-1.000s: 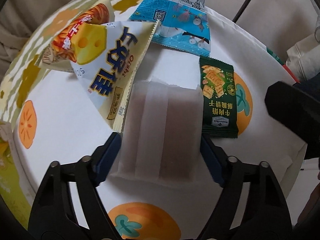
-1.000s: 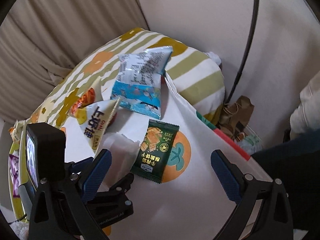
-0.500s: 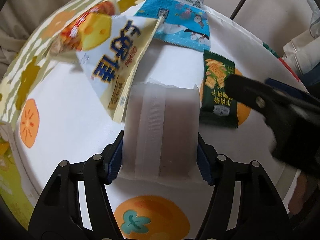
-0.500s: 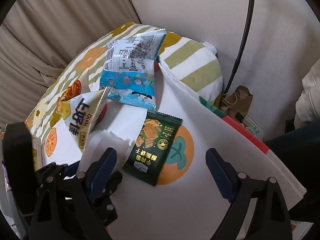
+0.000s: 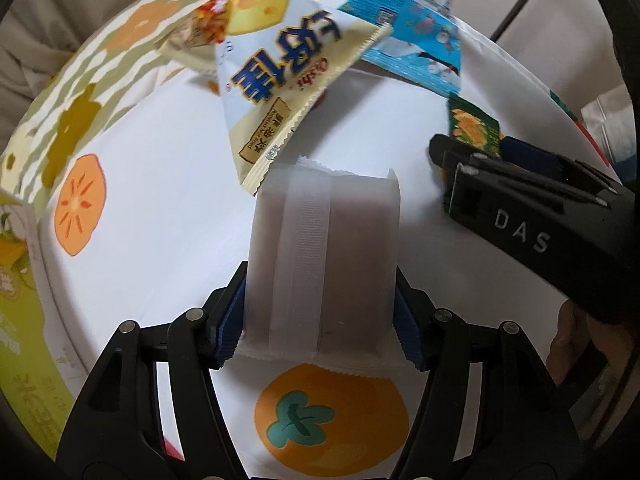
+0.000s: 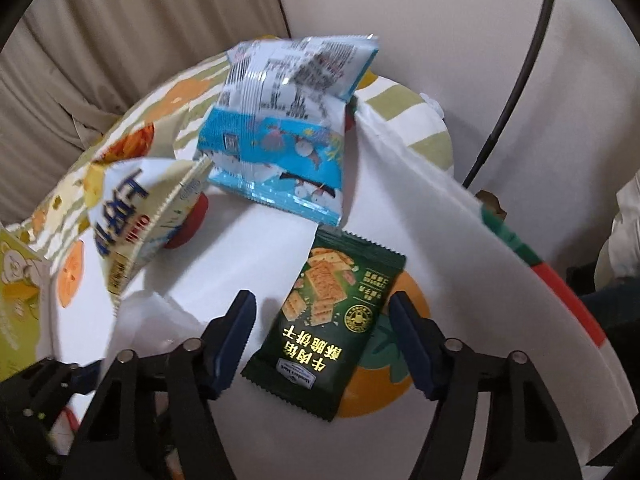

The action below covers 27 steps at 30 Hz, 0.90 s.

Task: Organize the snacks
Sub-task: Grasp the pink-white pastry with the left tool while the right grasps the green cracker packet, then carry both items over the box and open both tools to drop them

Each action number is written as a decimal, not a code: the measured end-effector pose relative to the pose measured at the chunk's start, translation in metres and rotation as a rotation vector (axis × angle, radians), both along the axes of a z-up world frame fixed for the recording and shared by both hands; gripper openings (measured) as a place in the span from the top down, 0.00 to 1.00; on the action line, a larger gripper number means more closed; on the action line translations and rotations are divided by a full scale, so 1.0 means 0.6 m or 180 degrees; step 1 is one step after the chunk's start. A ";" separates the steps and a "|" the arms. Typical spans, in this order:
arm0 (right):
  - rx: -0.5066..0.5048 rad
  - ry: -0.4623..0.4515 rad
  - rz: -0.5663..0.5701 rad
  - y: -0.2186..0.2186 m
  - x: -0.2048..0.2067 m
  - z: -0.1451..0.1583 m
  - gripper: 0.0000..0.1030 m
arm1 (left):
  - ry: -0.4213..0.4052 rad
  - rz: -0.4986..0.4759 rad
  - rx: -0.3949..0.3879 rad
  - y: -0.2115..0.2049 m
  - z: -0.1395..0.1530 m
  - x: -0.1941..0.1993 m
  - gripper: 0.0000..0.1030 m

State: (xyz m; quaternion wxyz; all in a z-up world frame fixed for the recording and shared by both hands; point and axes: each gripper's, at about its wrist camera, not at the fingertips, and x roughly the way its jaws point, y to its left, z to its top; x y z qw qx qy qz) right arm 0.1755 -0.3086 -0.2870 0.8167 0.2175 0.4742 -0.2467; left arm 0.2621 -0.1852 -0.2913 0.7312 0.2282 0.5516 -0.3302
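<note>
A translucent white packet (image 5: 324, 264) stands on the white persimmon-print cloth (image 5: 140, 208), and my left gripper (image 5: 318, 324) is shut on it, blue pads pressing both sides. The dark green cracker packet (image 6: 332, 320) lies flat on the same cloth, half hidden in the left wrist view (image 5: 474, 128) behind the other gripper. My right gripper (image 6: 322, 340) hangs over it with its jaws closing, one on each side of the packet and neither pad clearly pressing.
A yellow-and-white chips bag (image 5: 288, 80) and a blue snack bag (image 6: 280, 152) lean at the back on a striped cushion (image 5: 80, 112). A green box (image 5: 16, 320) sits at the left. A black cable (image 6: 516, 80) runs up the wall.
My left gripper's jaws closed onto the white packet. My right gripper came down over the green packet and its jaws narrowed around it.
</note>
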 end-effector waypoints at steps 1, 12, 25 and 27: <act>-0.0045 0.0023 0.0016 0.003 0.003 -0.001 0.38 | 0.0007 0.0023 -0.0006 0.003 0.000 0.003 0.41; -0.0290 0.0109 0.0155 0.021 0.001 -0.006 0.55 | 0.0016 0.0128 0.0004 0.005 -0.001 0.007 0.41; -0.0176 -0.0126 0.0374 0.003 -0.040 0.051 0.57 | -0.0073 0.0413 -0.0071 0.021 0.038 -0.018 0.41; -0.0187 -0.0184 0.0430 0.002 -0.046 0.066 0.57 | -0.0125 0.0479 -0.0098 0.025 0.051 -0.025 0.41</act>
